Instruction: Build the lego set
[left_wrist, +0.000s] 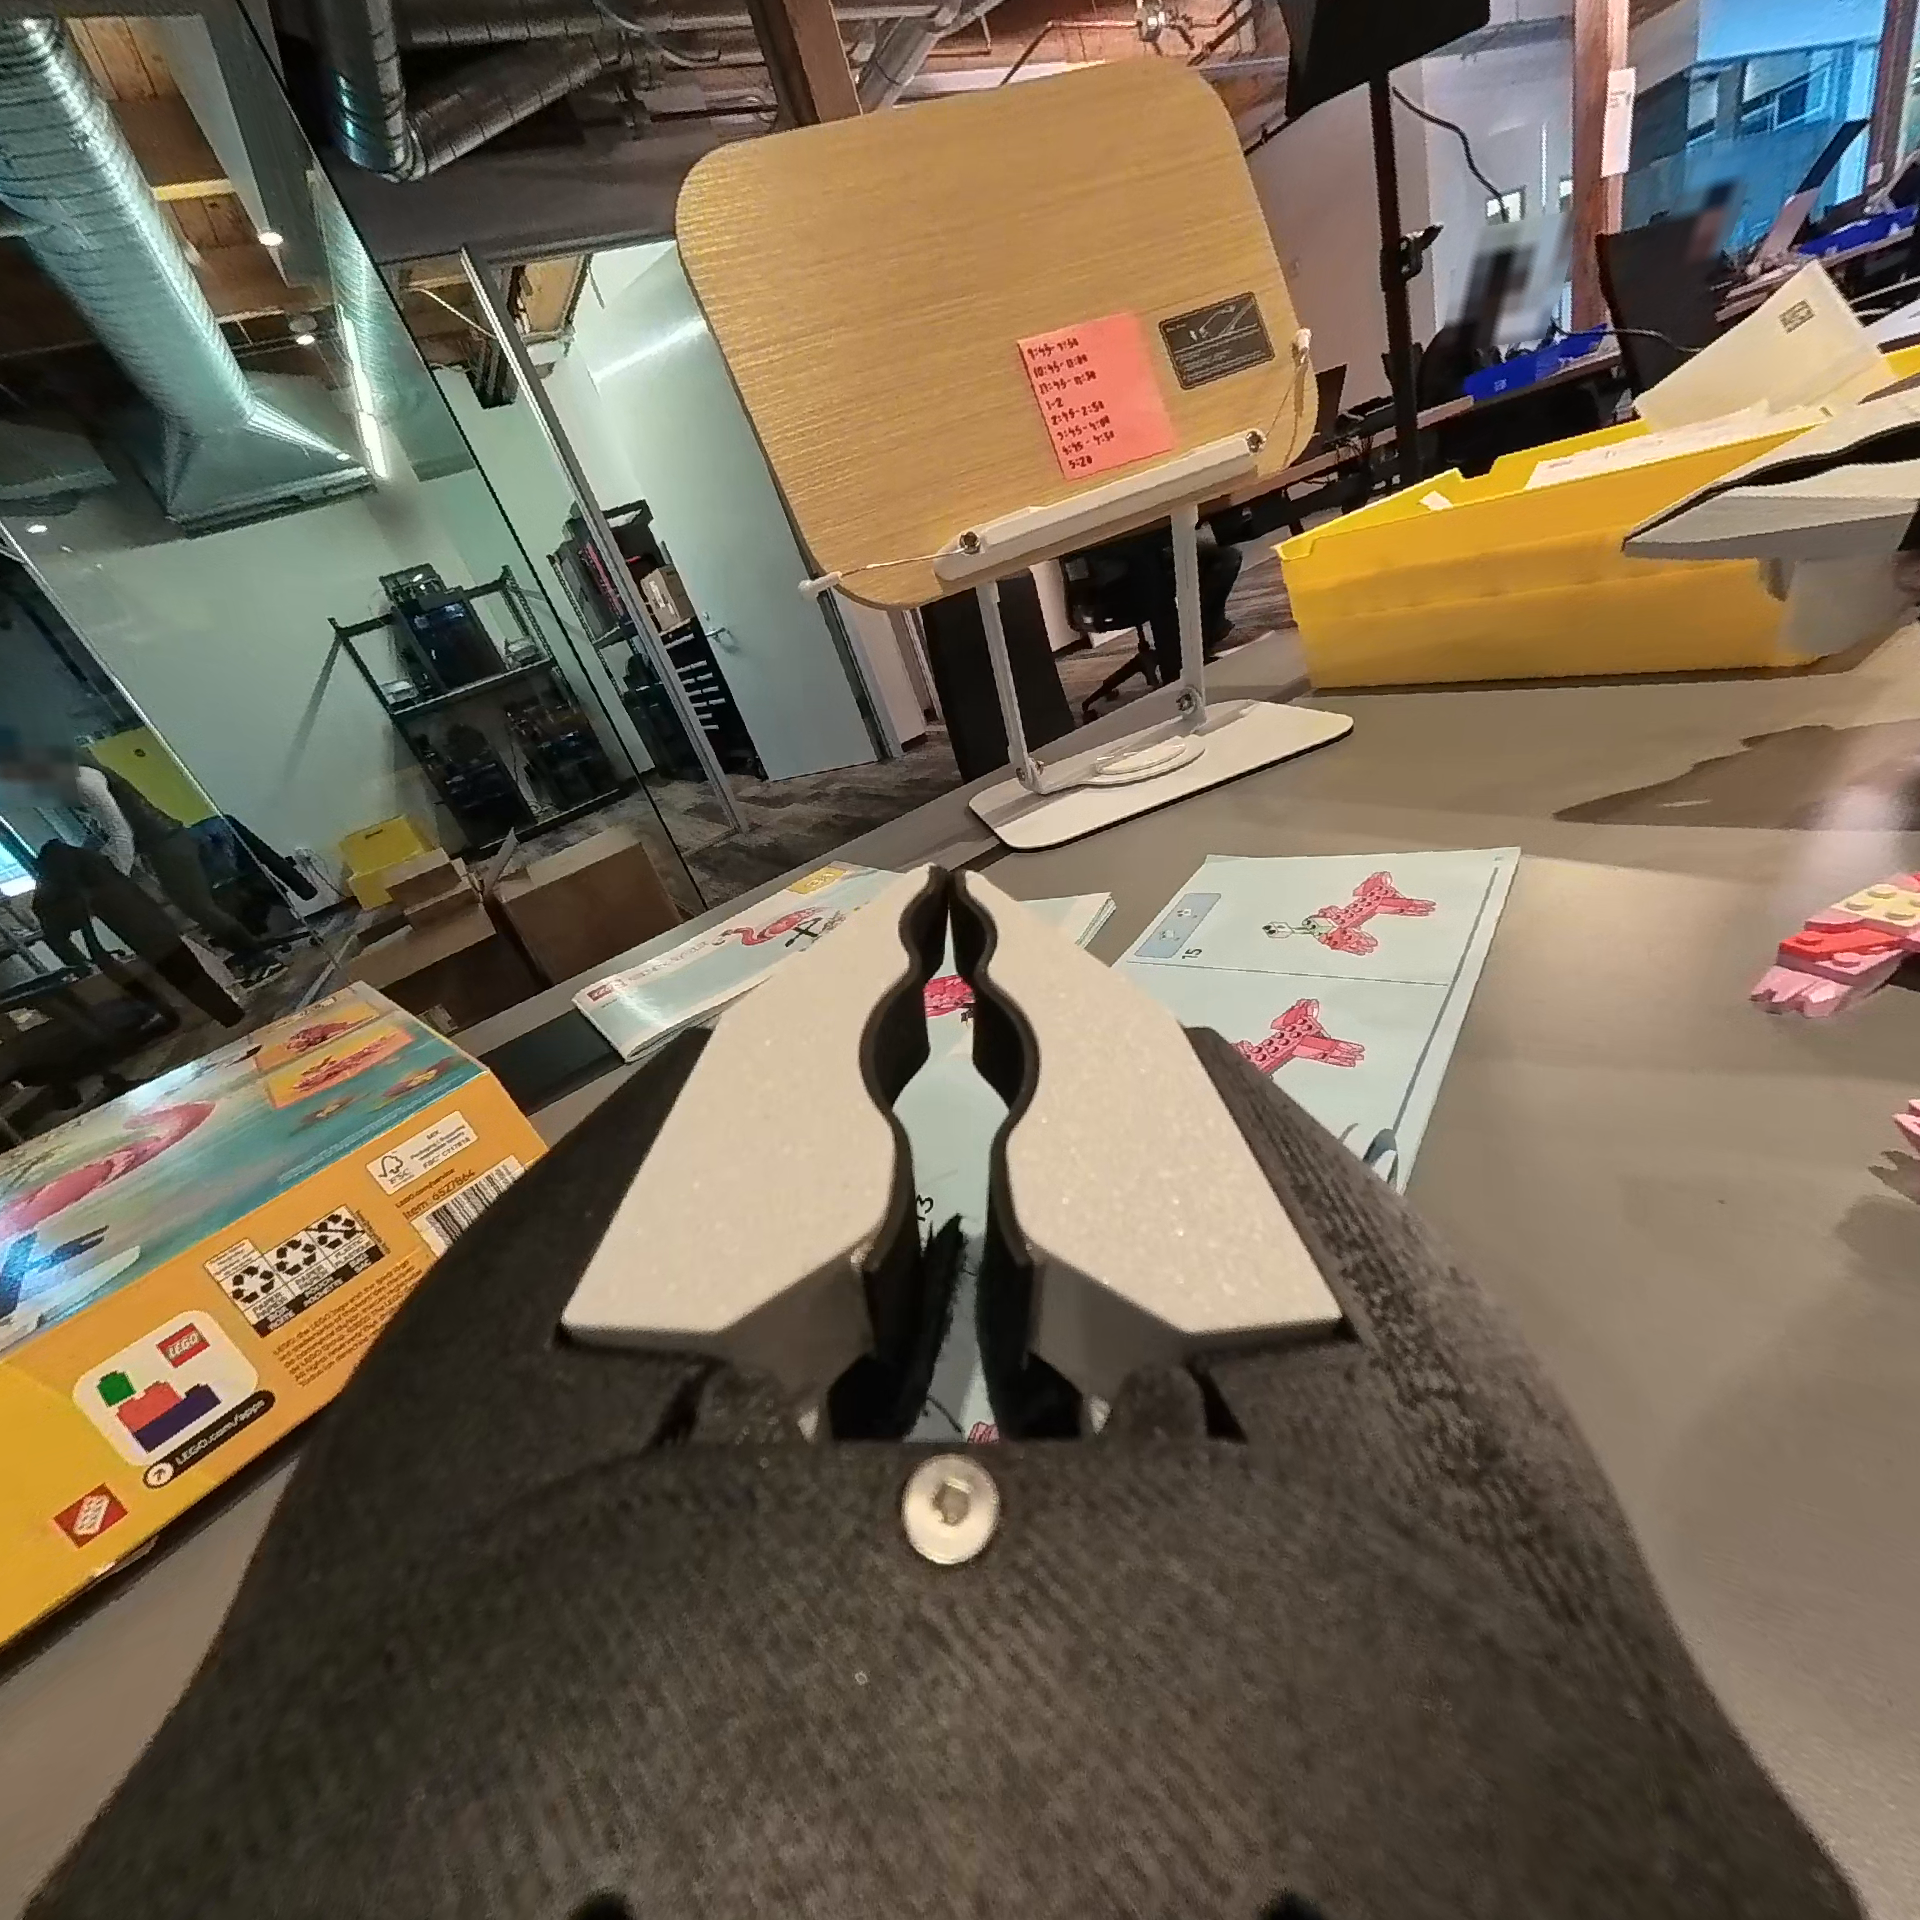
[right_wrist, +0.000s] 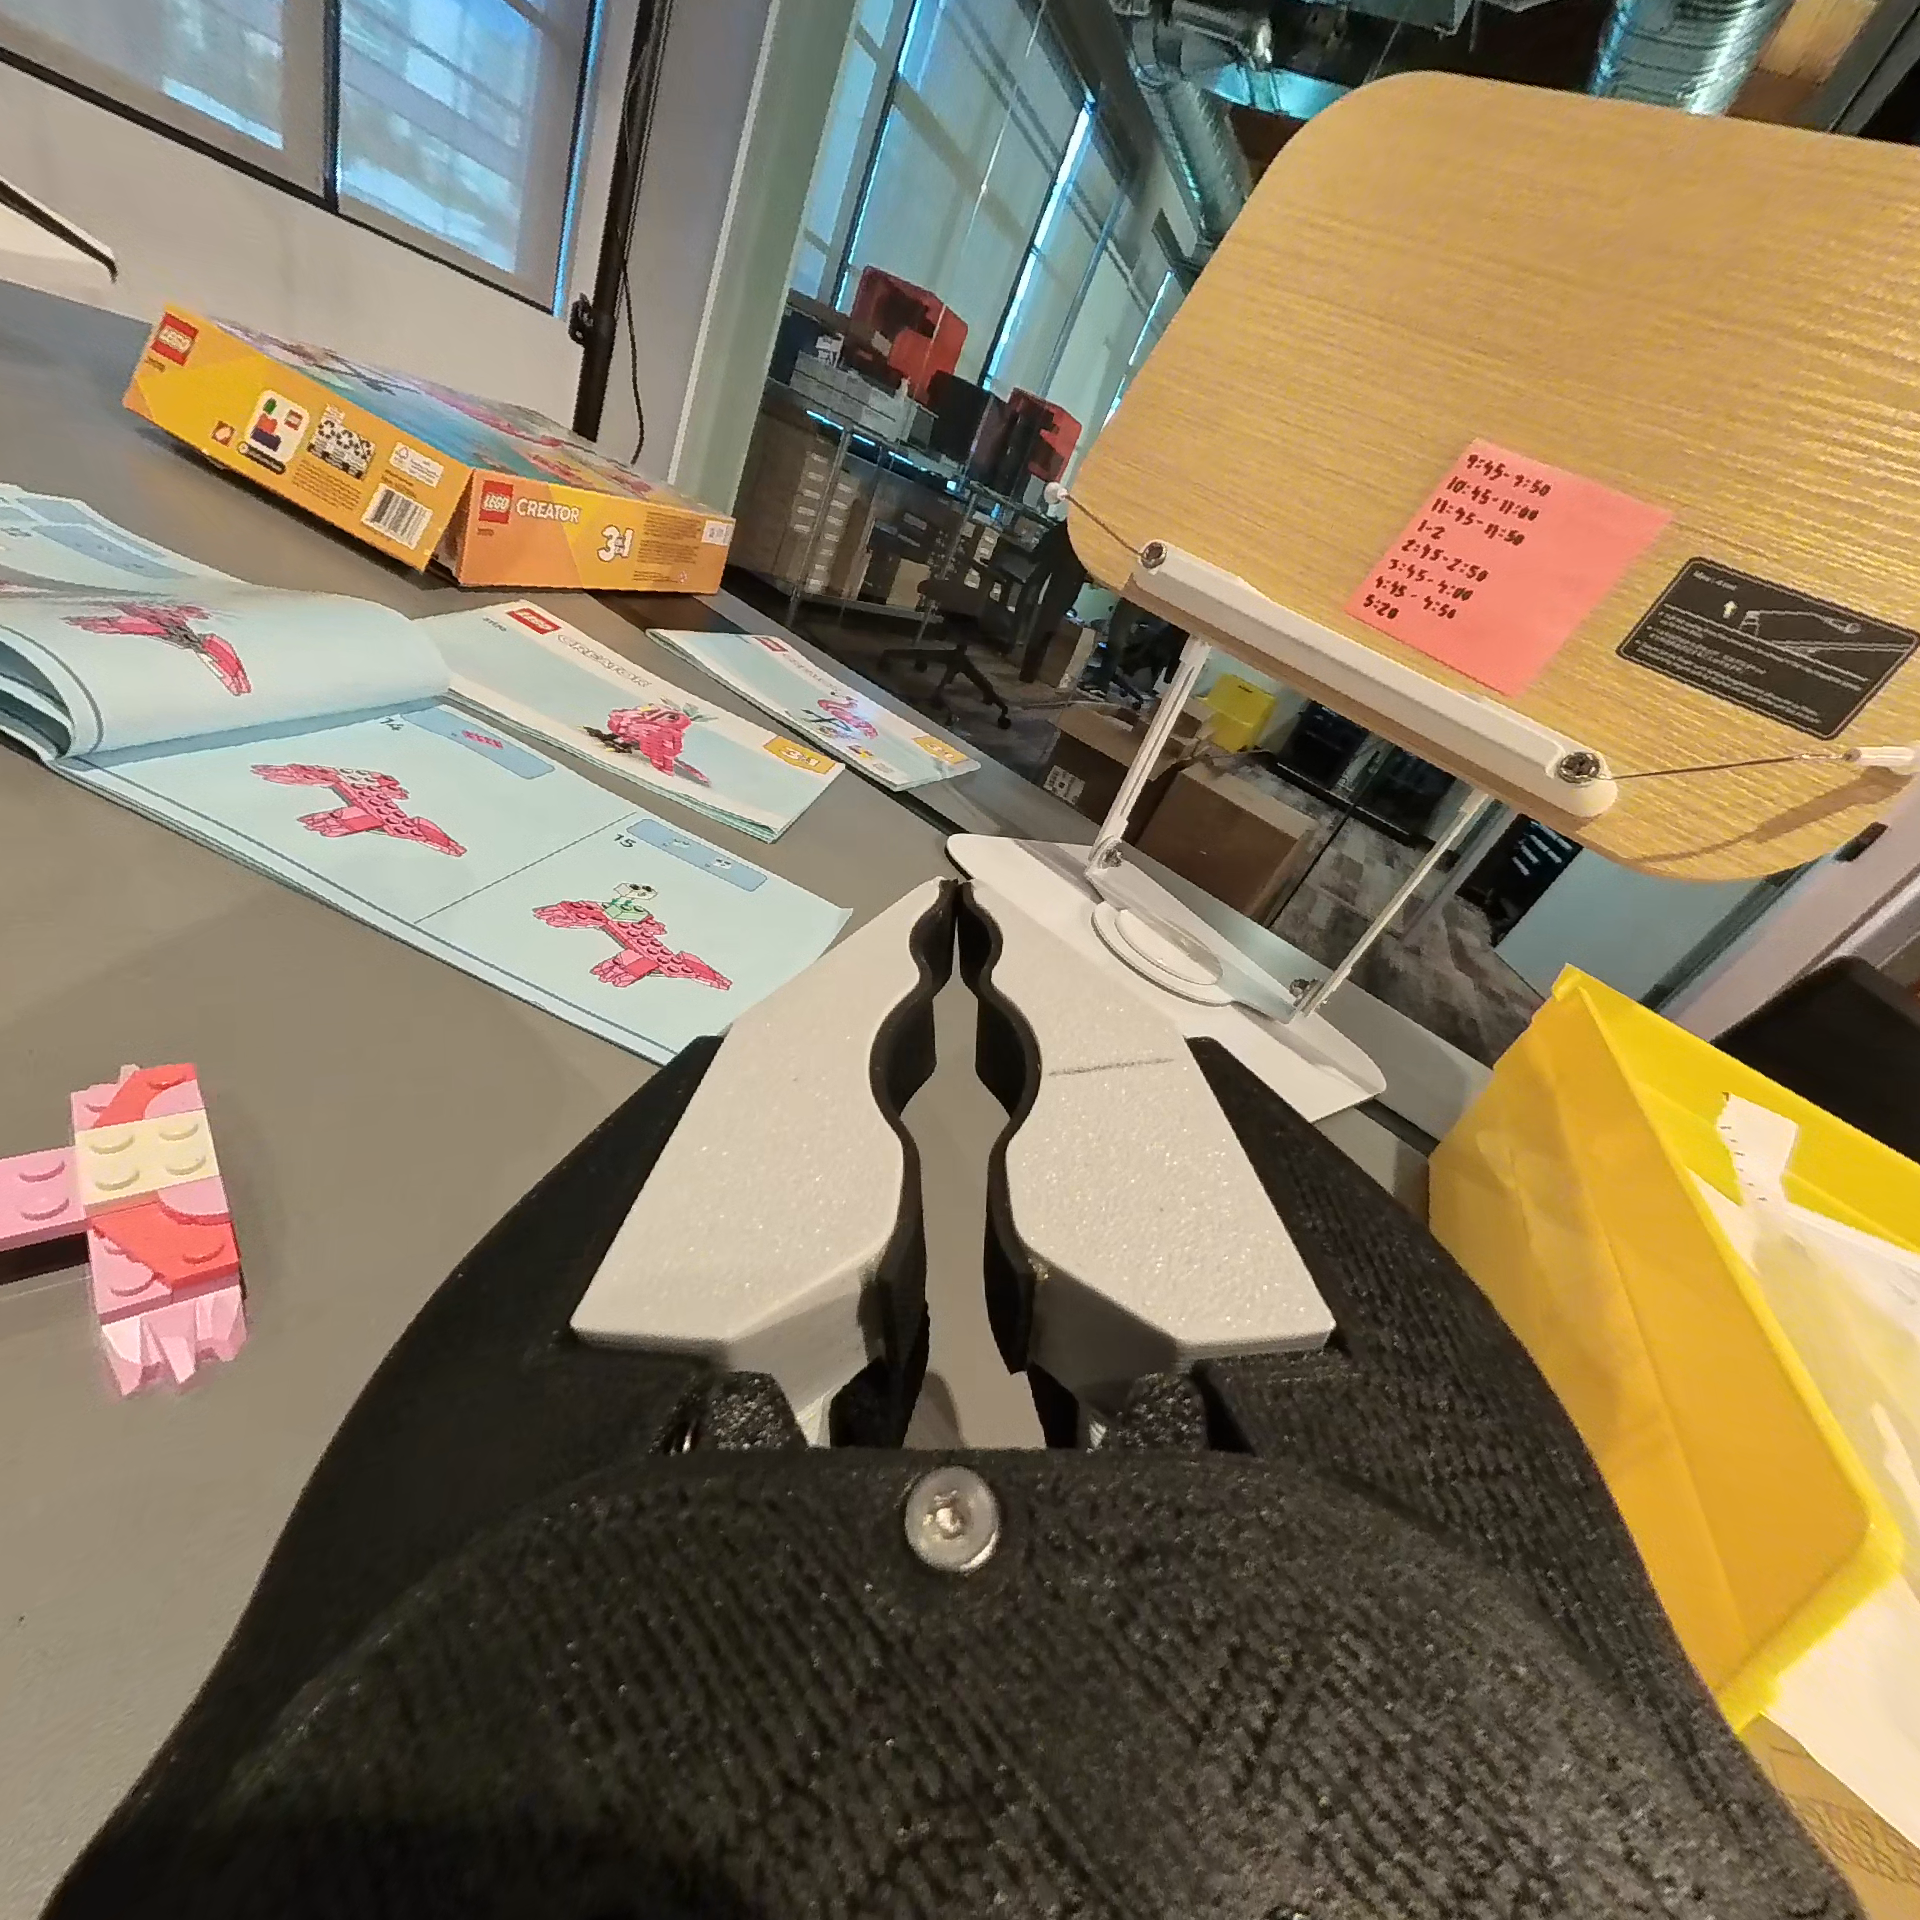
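Observation:
A partly built pink, red and cream brick model (right_wrist: 156, 1216) lies on the grey table (right_wrist: 364, 1195) to the left of my right gripper; it also shows at the right edge of the left wrist view (left_wrist: 1849, 951). An open instruction booklet (right_wrist: 447, 821) lies flat beyond it and shows in the left wrist view (left_wrist: 1340, 987) too. My left gripper (left_wrist: 951, 883) is shut and empty, held above the booklet. My right gripper (right_wrist: 956, 894) is shut and empty, pointing at the white base of the stand. The right gripper also shows far right in the left wrist view (left_wrist: 1787, 509).
A wooden book stand (left_wrist: 987, 343) on a white base (left_wrist: 1164, 769) stands at the table's far edge. A yellow bin (right_wrist: 1662, 1351) holding paper bags sits to the right. The yellow set box (left_wrist: 208, 1247) lies left. Two closed booklets (right_wrist: 821, 717) lie near the edge.

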